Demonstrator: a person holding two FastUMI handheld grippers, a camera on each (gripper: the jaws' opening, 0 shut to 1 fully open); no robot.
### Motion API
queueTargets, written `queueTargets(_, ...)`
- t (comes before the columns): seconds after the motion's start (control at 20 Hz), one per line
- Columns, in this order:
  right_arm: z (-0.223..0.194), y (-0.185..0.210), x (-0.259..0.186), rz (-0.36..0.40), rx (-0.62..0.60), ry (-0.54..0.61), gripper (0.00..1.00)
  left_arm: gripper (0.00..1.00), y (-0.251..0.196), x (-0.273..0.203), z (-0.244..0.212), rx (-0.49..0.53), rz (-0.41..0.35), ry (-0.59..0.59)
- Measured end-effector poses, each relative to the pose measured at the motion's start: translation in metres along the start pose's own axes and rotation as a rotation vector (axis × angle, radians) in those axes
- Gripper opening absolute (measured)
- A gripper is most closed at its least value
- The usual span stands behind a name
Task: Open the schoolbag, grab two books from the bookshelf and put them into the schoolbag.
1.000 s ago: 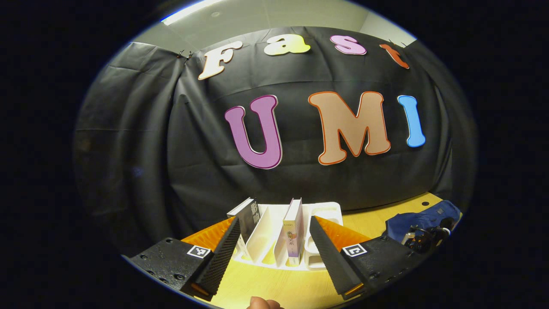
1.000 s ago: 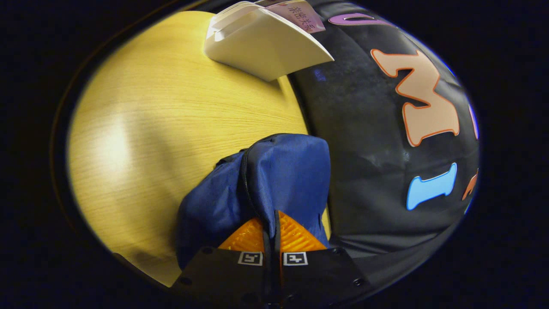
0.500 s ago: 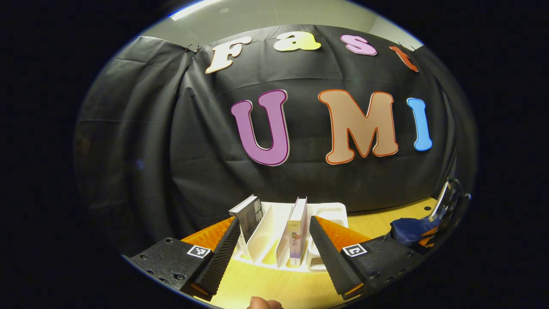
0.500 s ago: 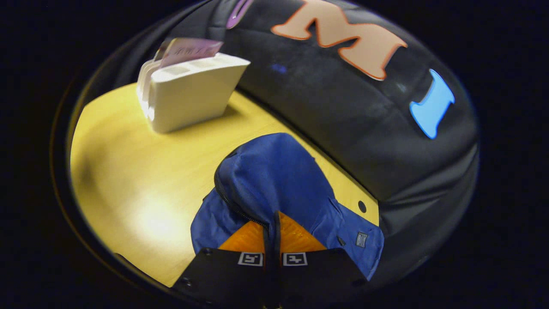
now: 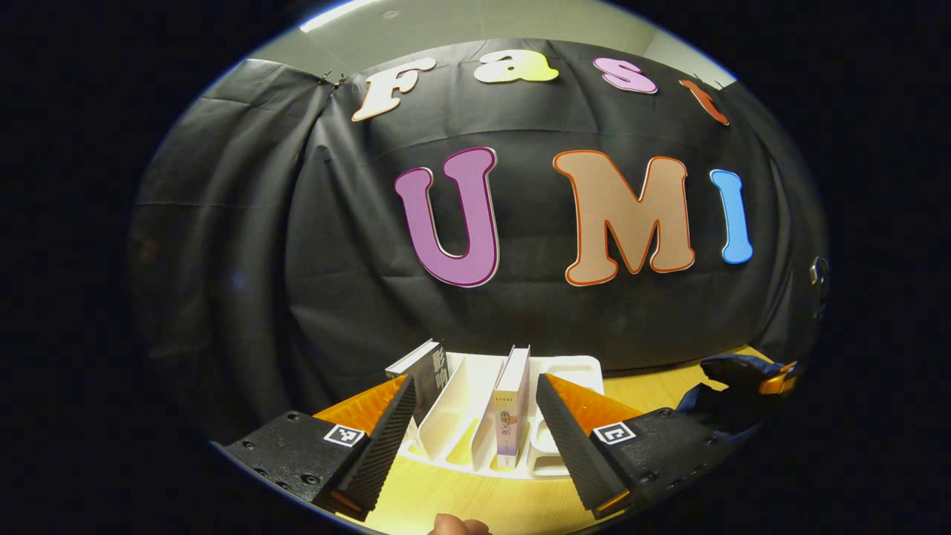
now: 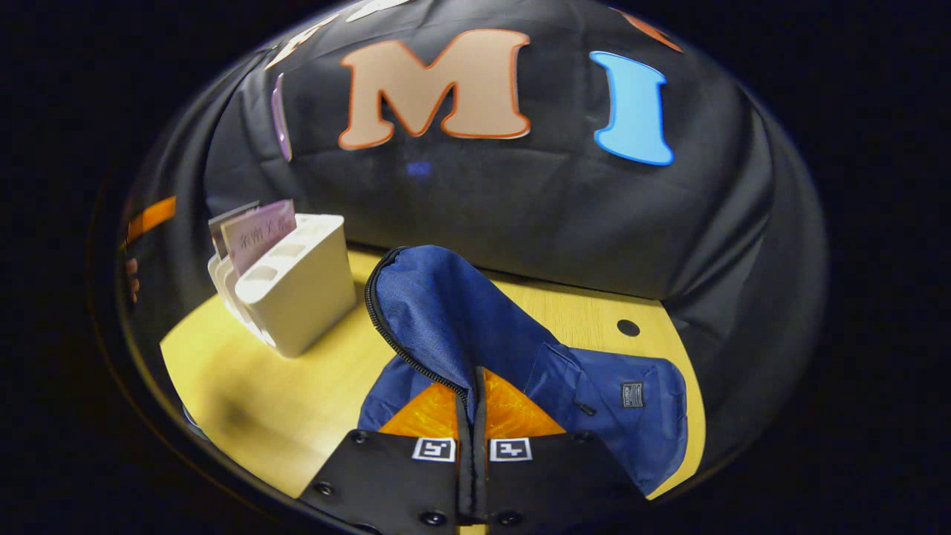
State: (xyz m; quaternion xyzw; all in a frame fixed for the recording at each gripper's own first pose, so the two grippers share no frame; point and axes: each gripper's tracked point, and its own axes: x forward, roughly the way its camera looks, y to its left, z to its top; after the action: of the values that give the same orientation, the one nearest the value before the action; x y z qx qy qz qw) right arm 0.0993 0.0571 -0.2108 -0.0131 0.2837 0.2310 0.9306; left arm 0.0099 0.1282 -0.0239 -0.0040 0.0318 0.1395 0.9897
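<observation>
The right tool (image 6: 473, 397) is pinching the blue schoolbag (image 6: 475, 327) lying on the desk (image 6: 297, 394). The left tool (image 5: 475, 416) is gaping wide before the white bookshelf (image 5: 572, 368) holding two books (image 5: 511, 405)

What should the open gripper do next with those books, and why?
Probably ease the left gripper forward around the pale-spined book and close. Its fingers stand open, short of the white bookshelf, with that upright book between them. The right gripper is shut on the blue schoolbag, lifting its flap at the zipper, so the bag looks ready.
</observation>
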Motion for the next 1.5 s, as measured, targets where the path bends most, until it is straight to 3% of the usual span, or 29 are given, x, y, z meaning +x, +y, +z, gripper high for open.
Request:
queueTargets(0.1, 0.002, -0.011, -0.003, 0.018, 0.130, -0.028, 0.03, 0.99, -0.001, 0.005, -0.001, 0.004, -0.004, 0.001)
queueTargets(0.15, 0.004, -0.016, -0.003, 0.033, 0.222, -0.045, 0.06, 0.99, -0.002, 0.007, 0.000, 0.005, -0.005, 0.001)
queueTargets(0.35, 0.004, -0.037, -0.005, 0.091, 0.619, -0.090, 0.02, 0.95, -0.004, 0.017, -0.002, 0.005, -0.007, 0.003)
queueTargets(0.45, 0.004, -0.047, -0.005, 0.097, 0.749, -0.115, 0.03, 0.99, -0.005, 0.026, -0.004, 0.006, -0.012, 0.009)
queueTargets(0.5, 0.005, -0.049, -0.005, 0.097, 0.786, -0.126, 0.04, 0.95, -0.006, 0.033, -0.004, 0.009, -0.016, 0.010)
queueTargets(0.75, 0.009, -0.053, -0.008, 0.095, 0.853, -0.144, 0.03, 0.99, -0.016, 0.077, -0.012, 0.038, -0.063, 0.043)
queueTargets(0.95, 0.008, -0.054, -0.009, 0.088, 0.845, -0.147, 0.03, 0.95, -0.043, 0.110, -0.066, 0.035, -0.169, 0.283)
queueTargets(1.15, 0.009, -0.058, -0.012, 0.080, 0.852, -0.157, 0.03, 0.95, -0.041, 0.137, -0.104, -0.011, -0.155, 0.467)
queueTargets(1.5, 0.009, -0.060, -0.013, 0.072, 0.850, -0.157, 0.03, 0.89, -0.039, 0.168, -0.124, 0.174, -0.215, 0.659)
